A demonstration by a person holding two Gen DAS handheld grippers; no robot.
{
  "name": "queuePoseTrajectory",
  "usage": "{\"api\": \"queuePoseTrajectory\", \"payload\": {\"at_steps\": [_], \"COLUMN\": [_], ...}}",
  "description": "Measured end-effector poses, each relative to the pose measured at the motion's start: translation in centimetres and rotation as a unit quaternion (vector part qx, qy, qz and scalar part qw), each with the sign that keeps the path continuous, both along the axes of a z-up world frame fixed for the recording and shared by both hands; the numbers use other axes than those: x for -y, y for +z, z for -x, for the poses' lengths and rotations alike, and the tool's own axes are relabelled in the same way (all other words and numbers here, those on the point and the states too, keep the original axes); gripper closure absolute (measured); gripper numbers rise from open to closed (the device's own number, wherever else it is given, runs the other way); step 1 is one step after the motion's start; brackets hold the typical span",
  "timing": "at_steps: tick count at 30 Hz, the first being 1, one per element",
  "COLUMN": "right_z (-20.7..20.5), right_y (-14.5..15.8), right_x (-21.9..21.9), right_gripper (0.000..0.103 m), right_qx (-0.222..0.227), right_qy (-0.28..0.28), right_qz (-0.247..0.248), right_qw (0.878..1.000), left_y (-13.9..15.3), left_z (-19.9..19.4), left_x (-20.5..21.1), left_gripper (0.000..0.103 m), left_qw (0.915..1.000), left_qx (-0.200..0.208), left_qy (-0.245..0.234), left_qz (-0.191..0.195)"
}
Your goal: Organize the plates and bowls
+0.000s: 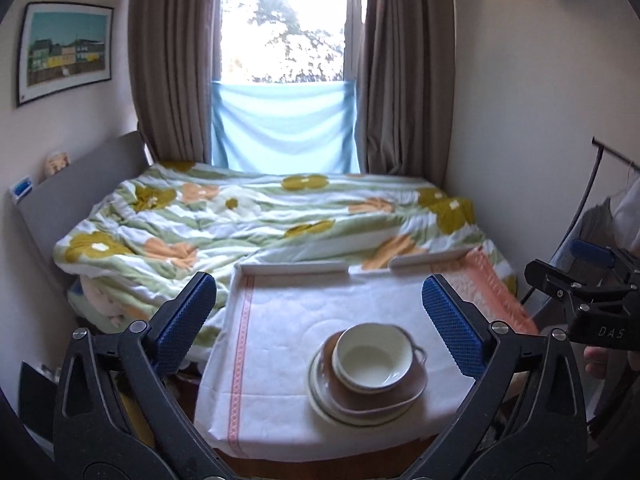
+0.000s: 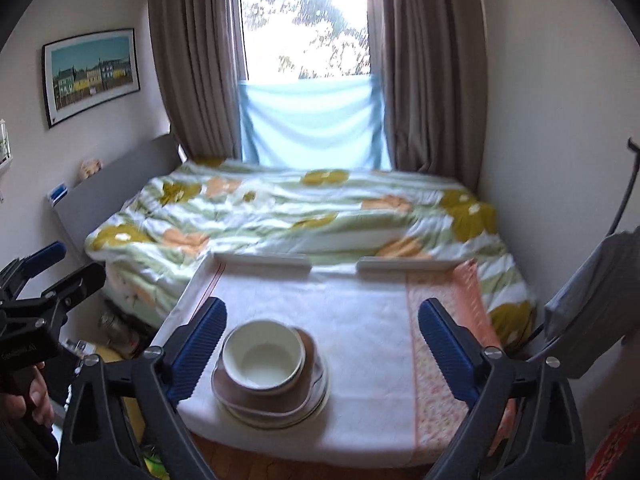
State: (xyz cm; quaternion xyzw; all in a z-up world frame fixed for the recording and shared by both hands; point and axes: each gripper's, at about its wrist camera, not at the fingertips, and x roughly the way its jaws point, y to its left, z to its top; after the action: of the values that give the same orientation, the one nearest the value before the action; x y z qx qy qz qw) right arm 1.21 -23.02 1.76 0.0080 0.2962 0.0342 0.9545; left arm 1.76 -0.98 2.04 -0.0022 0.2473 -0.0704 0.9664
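Both tools hang well above the table, and both are empty! The left gripper point(image 1: 316, 320) has its blue ribbed pads spread wide with nothing between them, and the right gripper point(image 2: 322, 344) stands just as wide and just as bare.

Below them sits the neat pile: a cream ceramic bowl point(image 1: 370, 360) nested on a brown squarish plate point(image 1: 380, 392), which rests on a stack of pale round plates with dark rims point(image 1: 352, 416). In the left wrist view the pile lies low and right of centre, nearer the right-hand pad. In the right wrist view the same bowl point(image 2: 262, 356) sits low and left of centre, hard by the left-hand pad.

So the pile lies between the two tools, about equally near each, on the white quilted cloth with a pink patterned border point(image 1: 280, 320) that covers the table in front of the bed with the floral duvet point(image 1: 240, 216).

Nothing else to stack shows on the cloth, so the job looks done. Any further move would have to drop down and inward from either side.
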Motion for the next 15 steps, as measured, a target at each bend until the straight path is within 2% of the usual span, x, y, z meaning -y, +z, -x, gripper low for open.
{"api": "queuePoseTrajectory", "payload": {"at_steps": [5,9,15], "right_z": [1.3,2.2,3.0], "right_y": [1.5,1.4,1.7], "right_x": [1.2,1.8,2.5], "right_gripper": [0.001,0.001,0.001], "right_qx": [0.043,0.054,0.066], "right_qy": [-0.028,-0.035,-0.044], "right_qz": [0.008,0.003,0.004], "right_qw": [0.999,0.998,0.997], "left_y": [0.9,1.2,1.1], "left_z": [1.5,2.3,2.7], "left_x": [1.0,1.5,2.7], "left_gripper": [0.0,0.0,0.0], "left_qw": [0.9995,0.9991,0.9991], "left_qx": [0.028,0.037,0.041], "left_qy": [0.005,0.018,0.013], "left_qz": [0.014,0.009,0.001]}}
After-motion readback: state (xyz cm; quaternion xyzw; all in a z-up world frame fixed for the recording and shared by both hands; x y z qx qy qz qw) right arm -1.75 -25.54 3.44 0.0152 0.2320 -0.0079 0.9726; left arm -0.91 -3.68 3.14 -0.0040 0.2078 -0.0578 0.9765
